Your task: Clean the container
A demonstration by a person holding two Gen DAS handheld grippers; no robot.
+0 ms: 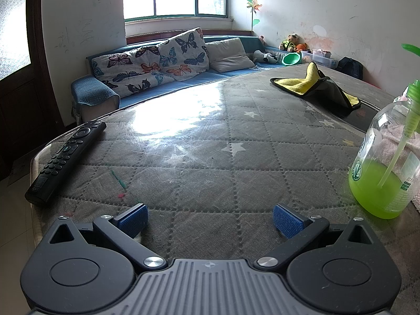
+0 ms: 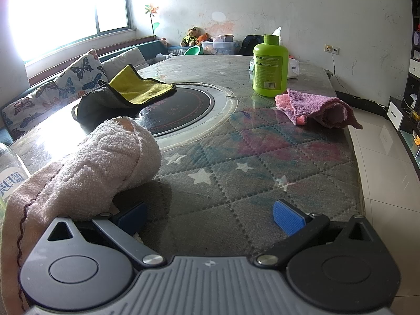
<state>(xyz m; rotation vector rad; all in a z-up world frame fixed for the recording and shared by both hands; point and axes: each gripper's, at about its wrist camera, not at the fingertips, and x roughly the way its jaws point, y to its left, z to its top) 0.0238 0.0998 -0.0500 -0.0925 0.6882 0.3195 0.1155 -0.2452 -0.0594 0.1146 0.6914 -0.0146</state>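
A clear pump bottle (image 1: 386, 162) holding green liquid stands on the table at the right of the left wrist view; a sliver of this bottle (image 2: 10, 173) shows at the far left of the right wrist view. My left gripper (image 1: 210, 220) is open, low over the table, with the bottle off to its right. My right gripper (image 2: 210, 219) is open with nothing between its fingers. A pale pink towel (image 2: 86, 173) lies bunched against its left finger. An opaque green bottle (image 2: 270, 67) stands far across the table.
A black remote (image 1: 65, 157) lies near the table's left edge. A yellow and grey cloth (image 2: 126, 92) lies beside a round black hob (image 2: 181, 110) set in the table. A purple-pink towel (image 2: 317, 107) sits near the right edge. A sofa (image 1: 162, 63) lies beyond.
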